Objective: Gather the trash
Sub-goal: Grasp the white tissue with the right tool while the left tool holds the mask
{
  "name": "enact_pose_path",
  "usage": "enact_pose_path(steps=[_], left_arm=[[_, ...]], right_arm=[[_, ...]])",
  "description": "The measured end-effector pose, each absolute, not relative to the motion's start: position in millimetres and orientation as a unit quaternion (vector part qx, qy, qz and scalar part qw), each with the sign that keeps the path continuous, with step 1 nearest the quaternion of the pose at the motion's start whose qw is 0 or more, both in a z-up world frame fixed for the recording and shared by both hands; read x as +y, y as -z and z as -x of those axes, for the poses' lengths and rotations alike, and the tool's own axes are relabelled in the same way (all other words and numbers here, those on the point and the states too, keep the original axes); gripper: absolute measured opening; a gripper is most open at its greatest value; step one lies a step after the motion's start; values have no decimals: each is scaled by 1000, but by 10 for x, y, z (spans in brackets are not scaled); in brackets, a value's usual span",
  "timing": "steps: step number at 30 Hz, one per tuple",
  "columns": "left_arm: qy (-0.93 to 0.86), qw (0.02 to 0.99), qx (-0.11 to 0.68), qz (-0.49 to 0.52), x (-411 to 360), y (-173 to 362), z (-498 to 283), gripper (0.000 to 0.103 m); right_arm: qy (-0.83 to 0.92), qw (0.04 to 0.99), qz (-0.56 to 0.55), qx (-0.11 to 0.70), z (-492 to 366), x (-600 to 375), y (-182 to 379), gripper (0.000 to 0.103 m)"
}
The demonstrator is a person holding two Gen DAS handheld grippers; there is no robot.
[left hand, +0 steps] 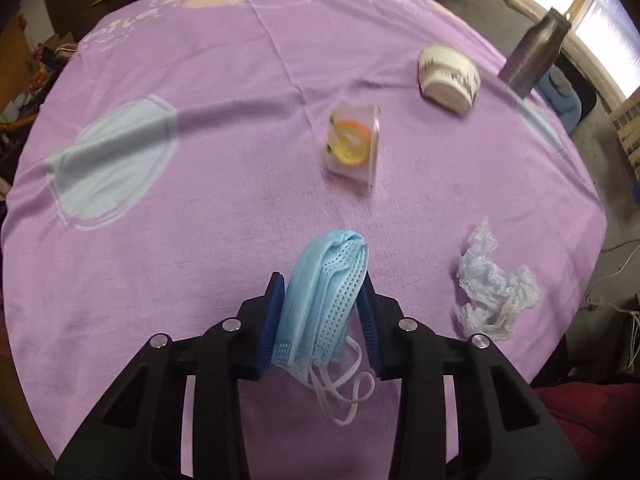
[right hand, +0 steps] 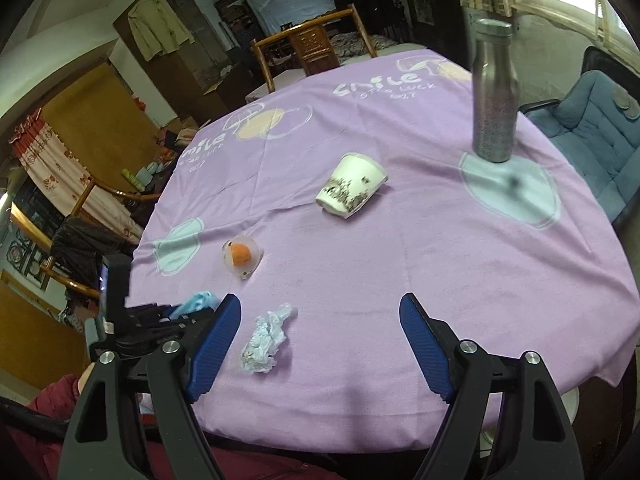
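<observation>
Trash items lie scattered on a table under a purple tablecloth [right hand: 440, 280]. Ordered by size, with clock directions read in the right wrist view from the table centre:

1. Metal bottle [right hand: 494, 92], upright, at 1 o'clock near the far edge. Probably not trash.
2. Paper cup [right hand: 352, 190], tipped on its side, near centre at about 12 o'clock, mouth toward the upper right.
3. Clear plastic cup [right hand: 242, 256] with something orange inside, on its side at 9 o'clock.
4. Blue face mask [left hand: 326, 292], folded, clamped between the pads of the left gripper [left hand: 322, 304]; ear loops dangle below the jaws. Whether it has cleared the cloth cannot be told.
5. Crumpled tissue [right hand: 266, 338], on the cloth at 7 o'clock, near the front edge.

Right gripper [right hand: 320, 340]: jaws spread wide, nothing between them, poised over the front part of the table.

Key relation: the tissue sits just inside the right gripper's left finger [right hand: 216, 344], at about 9 o'clock from the midpoint of the jaws, long axis running from near-left to far-right. In the left wrist view it lies at 3 o'clock from the occupied left gripper. Judgement: the free right hand is the better placed; a short shift toward 9 o'clock should centre the tissue between its jaws.
</observation>
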State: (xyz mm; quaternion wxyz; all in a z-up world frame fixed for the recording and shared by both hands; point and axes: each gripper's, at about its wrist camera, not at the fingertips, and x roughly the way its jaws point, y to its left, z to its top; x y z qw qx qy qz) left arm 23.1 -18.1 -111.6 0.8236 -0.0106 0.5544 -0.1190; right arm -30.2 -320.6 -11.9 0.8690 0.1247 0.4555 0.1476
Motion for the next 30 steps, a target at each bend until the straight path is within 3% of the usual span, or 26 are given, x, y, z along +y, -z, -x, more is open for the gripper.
enact_pose_path(steps=[10, 15, 24, 25, 27, 30], left_arm=[[68, 846, 525, 62, 298, 669, -5, 37], [54, 844, 528, 75, 415, 638, 129, 37], [39, 842, 532, 84, 546, 618, 259, 37], [38, 842, 531, 85, 560, 610, 270, 37], [35, 845, 527, 87, 588, 582, 290, 37], [24, 853, 514, 90, 678, 478, 347, 37]], right_arm=[[-238, 803, -48, 544, 73, -2459, 543, 78], [-245, 786, -35, 567, 56, -2275, 742, 58], [-242, 752, -41, 612, -25, -2118, 1113, 51], [-239, 747, -44, 619, -46, -2106, 1170, 47], [-244, 745, -58, 618, -77, -2102, 1159, 14], [-260, 797, -44, 543, -49, -2062, 751, 13]])
